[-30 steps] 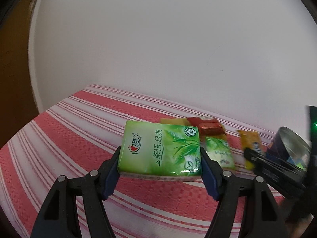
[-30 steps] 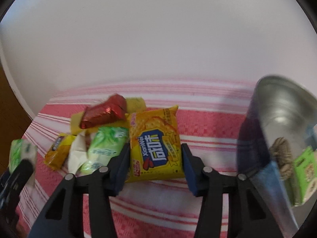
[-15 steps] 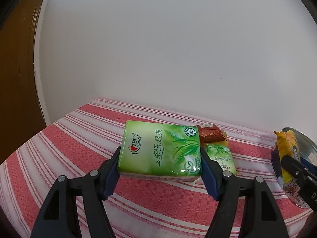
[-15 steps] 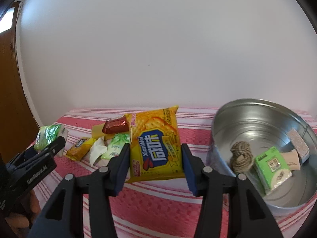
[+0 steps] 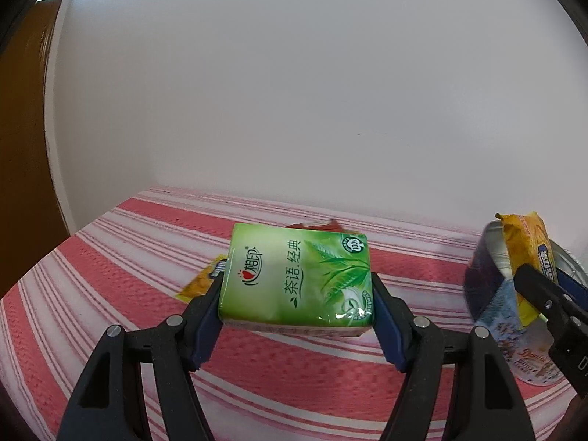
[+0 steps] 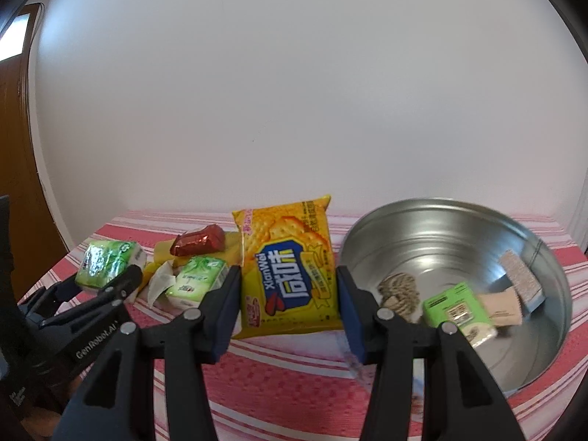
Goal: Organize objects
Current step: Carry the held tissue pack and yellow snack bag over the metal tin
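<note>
Left gripper [image 5: 297, 305] clamping tissue pack [image 5: 297, 275], right gripper [image 6: 288, 290] clamping cracker packet [image 6: 288, 264], seemingly beside tin [image 6: 544, 257]

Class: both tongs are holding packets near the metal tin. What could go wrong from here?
1. The right tongs pinch only the lower sides of the yellow cracker packet; it may slip or get crushed.
2. The round metal tin already holds a rope ball and a small green box; dropped packets could land on them.
3. The left tongs carry the green tissue pack close by; they might collide.

Striped tablecloth [image 6: 279, 386] under snacks [image 6: 198, 246], tin [image 6: 544, 338].
</note>
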Demonstrator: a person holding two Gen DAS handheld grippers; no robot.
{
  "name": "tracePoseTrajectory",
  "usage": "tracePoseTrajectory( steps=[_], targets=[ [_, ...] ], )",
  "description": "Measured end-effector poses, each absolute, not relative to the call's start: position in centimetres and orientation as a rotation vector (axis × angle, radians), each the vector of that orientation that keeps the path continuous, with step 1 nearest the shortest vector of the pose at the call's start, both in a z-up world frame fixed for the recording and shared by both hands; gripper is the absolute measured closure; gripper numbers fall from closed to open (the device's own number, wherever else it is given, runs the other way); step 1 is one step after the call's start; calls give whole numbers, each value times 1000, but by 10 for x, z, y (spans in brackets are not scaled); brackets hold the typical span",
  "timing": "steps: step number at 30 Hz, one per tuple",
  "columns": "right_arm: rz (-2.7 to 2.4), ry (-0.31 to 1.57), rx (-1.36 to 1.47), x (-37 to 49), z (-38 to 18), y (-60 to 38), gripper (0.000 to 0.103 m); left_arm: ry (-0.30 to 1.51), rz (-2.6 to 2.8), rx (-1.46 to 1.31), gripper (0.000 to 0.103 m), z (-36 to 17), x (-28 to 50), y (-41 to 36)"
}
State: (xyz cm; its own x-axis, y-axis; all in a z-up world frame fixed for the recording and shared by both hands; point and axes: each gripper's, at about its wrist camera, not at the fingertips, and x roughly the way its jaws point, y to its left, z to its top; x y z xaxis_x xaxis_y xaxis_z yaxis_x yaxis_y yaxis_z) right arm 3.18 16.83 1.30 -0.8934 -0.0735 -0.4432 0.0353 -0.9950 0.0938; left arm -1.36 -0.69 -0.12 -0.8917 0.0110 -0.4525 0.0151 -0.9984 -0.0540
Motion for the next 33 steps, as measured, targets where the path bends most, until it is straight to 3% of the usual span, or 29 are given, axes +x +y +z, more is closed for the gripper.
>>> tracePoseTrajectory(
  steps=[33],
  targets=[
    [-3249, -184, 759, 38, 19, 302, 53, -62, -3306, 739, 30, 15, -4, 150]
  ],
)
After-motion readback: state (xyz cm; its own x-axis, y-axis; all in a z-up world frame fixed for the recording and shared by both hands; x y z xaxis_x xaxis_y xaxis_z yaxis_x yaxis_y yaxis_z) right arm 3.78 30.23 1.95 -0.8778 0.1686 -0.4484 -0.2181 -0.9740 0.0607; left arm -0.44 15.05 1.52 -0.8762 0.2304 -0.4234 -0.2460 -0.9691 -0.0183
